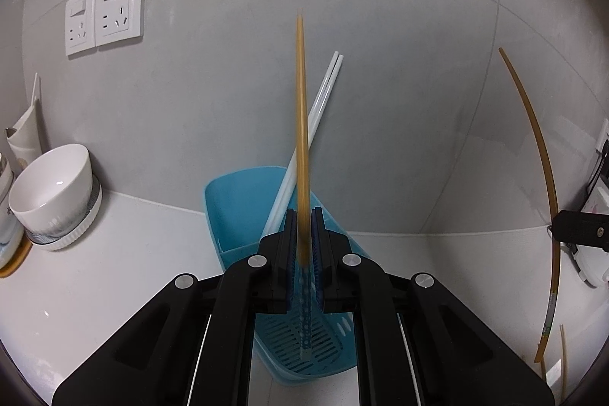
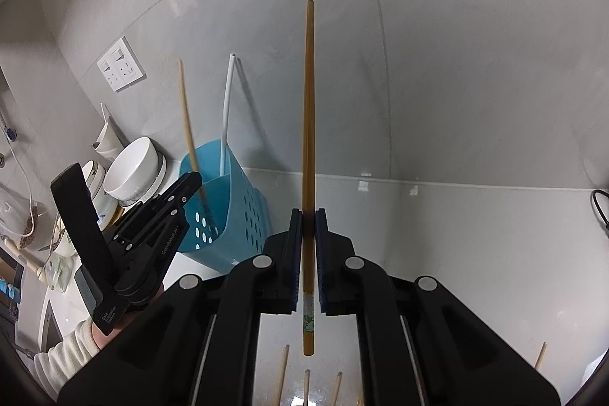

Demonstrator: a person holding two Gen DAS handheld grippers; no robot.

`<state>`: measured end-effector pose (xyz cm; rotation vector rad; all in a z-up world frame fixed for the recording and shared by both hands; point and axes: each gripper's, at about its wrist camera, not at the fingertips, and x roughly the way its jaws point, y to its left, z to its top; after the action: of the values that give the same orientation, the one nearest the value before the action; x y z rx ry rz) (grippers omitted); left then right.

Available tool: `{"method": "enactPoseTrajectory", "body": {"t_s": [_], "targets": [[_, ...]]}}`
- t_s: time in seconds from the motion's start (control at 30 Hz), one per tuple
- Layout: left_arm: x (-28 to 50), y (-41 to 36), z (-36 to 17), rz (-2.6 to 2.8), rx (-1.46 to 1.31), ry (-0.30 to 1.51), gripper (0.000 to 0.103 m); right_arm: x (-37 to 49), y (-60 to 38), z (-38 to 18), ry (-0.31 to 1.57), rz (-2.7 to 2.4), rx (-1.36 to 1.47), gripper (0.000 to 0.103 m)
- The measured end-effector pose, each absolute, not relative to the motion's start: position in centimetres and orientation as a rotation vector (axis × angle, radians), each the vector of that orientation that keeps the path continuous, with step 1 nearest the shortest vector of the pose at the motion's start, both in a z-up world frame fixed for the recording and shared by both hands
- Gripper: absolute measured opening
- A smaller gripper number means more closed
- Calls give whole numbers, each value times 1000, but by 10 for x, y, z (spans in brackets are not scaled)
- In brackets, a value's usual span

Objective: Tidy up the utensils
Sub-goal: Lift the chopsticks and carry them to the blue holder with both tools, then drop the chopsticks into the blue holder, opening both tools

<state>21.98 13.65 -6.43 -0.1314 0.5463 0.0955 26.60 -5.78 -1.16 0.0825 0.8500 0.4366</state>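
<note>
Far left, a glossy white ceramic bowl [image 1: 51, 187] on a ribbed dish. Centre, the perforated blue plastic utensil basket [image 1: 236, 212] against the grey tiled wall, holding two slim white chopsticks [image 1: 304, 139]. My left gripper [image 1: 303, 227] pinches an amber chopstick [image 1: 302, 124] upright, its lower end inside the basket. My right gripper [image 2: 308, 227] clamps another amber chopstick [image 2: 309, 124] upright over the countertop [image 2: 475, 234].

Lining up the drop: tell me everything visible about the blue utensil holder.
The blue utensil holder is a light-blue plastic caddy with a taller back, holes in its side and a slotted floor. It stands on the white counter by the grey wall. White chopsticks lean inside; the left claw lowers a tan chopstick into it.
</note>
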Motion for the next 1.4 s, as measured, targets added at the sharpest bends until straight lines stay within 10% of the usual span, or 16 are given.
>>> {"method": "enactPoseTrajectory", "body": {"t_s": [0.43,0.63,1.4], "targets": [[186,145,-40,154,-130,585,77,262,-40,-2,822,477,58,6],[173,151,-28,158,-117,647,92,264,-19,10,759,526,85,6],[140,194,-19,244,-134,716,97,280,54,-6,559,571,174,6]]}}
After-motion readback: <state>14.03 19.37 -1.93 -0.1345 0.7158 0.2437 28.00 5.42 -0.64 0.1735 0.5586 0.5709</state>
